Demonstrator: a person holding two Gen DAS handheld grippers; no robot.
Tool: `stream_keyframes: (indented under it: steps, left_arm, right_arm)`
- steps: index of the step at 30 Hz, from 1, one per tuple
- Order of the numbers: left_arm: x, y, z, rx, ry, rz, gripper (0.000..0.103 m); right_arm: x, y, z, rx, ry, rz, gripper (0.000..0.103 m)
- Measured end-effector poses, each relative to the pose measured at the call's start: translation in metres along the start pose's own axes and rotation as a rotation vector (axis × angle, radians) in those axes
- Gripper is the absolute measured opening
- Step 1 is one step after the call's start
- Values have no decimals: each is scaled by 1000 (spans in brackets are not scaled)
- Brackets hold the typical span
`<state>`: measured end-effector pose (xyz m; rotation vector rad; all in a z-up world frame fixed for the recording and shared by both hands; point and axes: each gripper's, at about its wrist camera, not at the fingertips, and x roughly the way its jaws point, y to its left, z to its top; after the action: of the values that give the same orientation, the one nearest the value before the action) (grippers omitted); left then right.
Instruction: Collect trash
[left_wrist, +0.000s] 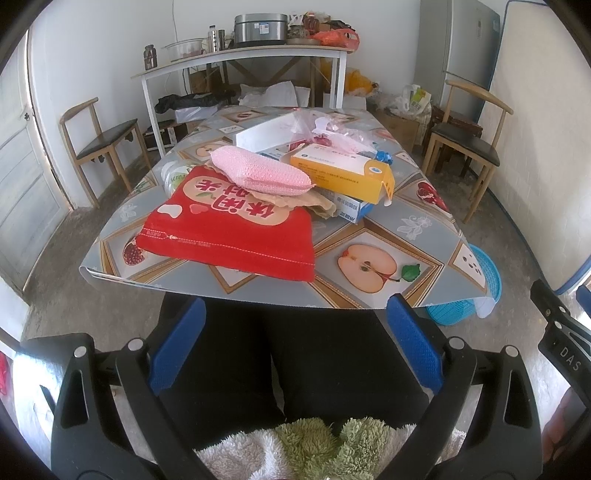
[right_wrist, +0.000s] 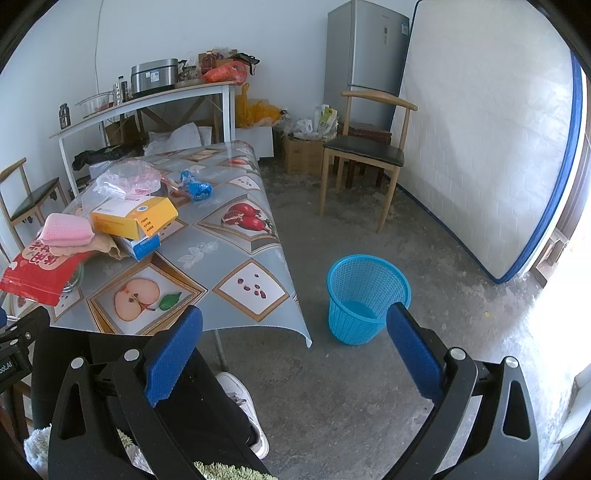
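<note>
A pile of trash lies on the table (left_wrist: 369, 236): a red snack bag (left_wrist: 229, 229), a pink sponge (left_wrist: 258, 170), an orange box (left_wrist: 340, 171), a blue-white box (left_wrist: 354, 208), a clear plastic bag (left_wrist: 332, 129) and a blue wrapper (left_wrist: 384, 157). The same pile shows in the right wrist view, with the red bag (right_wrist: 40, 269) and orange box (right_wrist: 133, 216). A blue mesh bin (right_wrist: 367, 297) stands on the floor right of the table. My left gripper (left_wrist: 295, 328) is open and empty, below the table's near edge. My right gripper (right_wrist: 293, 339) is open and empty, above the floor near the bin.
Wooden chairs stand left (left_wrist: 99, 144) and right (left_wrist: 469, 144) of the table. A white shelf table (left_wrist: 240, 59) with pots is behind. A fridge (right_wrist: 365, 55) and a leaning mattress (right_wrist: 491, 147) are at the right. The person's legs (left_wrist: 295, 369) are below the grippers.
</note>
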<state>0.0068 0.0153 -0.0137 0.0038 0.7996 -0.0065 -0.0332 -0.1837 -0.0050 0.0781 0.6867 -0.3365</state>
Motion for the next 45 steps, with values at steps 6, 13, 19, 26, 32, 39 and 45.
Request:
stream_keyframes:
  steps: [6, 13, 19, 26, 32, 39, 45]
  left_arm:
    - [0, 0, 0, -2, -1, -5, 94]
    - [0, 3, -1, -7, -2, -5, 94]
    - [2, 10, -7, -28, -13, -15, 94]
    - [-4, 17, -14, -62, -18, -65, 94]
    - [-14, 28, -19, -112, -72, -104, 94]
    - [-17, 37, -21, -134, -77, -139, 94]
    - [-17, 41, -21, -127, -75, -192, 95]
  right_arm:
    - [0, 0, 0, 0, 1, 0, 97]
    - [-2, 3, 1, -4, -8, 8, 97]
    - [-7, 17, 6, -16, -34, 44, 97]
    - [1, 36, 18, -67, -27, 83, 97]
    - [1, 56, 29, -110, -52, 115, 97]
    - [-3, 73, 30, -143, -60, 135, 97]
    - [-5, 78, 32, -146, -70, 134, 97]
